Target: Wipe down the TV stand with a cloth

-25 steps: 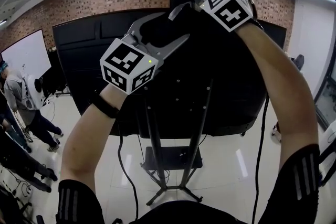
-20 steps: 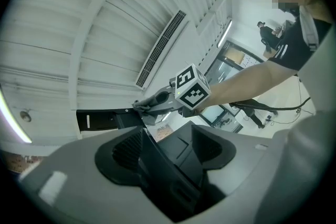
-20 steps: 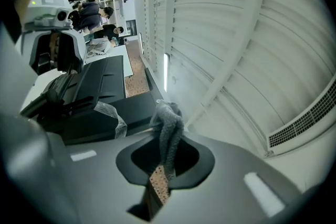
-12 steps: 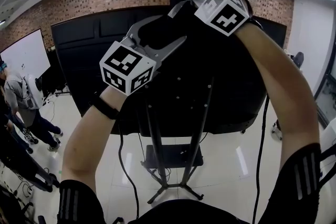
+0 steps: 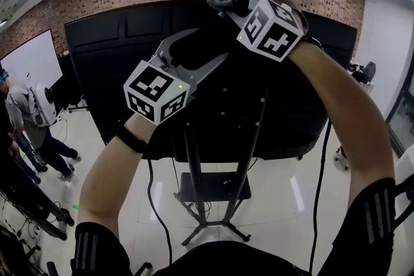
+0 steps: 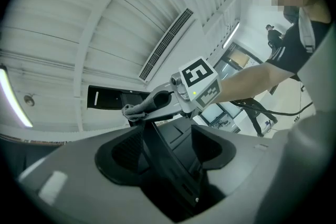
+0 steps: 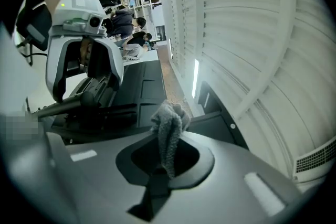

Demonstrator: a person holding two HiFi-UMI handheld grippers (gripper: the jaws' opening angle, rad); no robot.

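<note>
The cloth point(image 7: 169, 128) is clamped in the right gripper point(image 5: 223, 0), up at the screen's point(image 5: 291, 106) top edge. The left gripper point(image 5: 210, 43) is spread astride that edge. The cloth could be dragged loose by rubbing, or the stand point(image 5: 194, 184) rocked by pushing.

Grey cloth point(image 7: 169, 126) tight between the right tongs point(image 7: 164, 173)

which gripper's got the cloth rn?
The right gripper: a grey knitted cloth is pinched in its shut jaws. The left gripper has its jaws apart with no cloth, only the black TV's edge between them.
</note>
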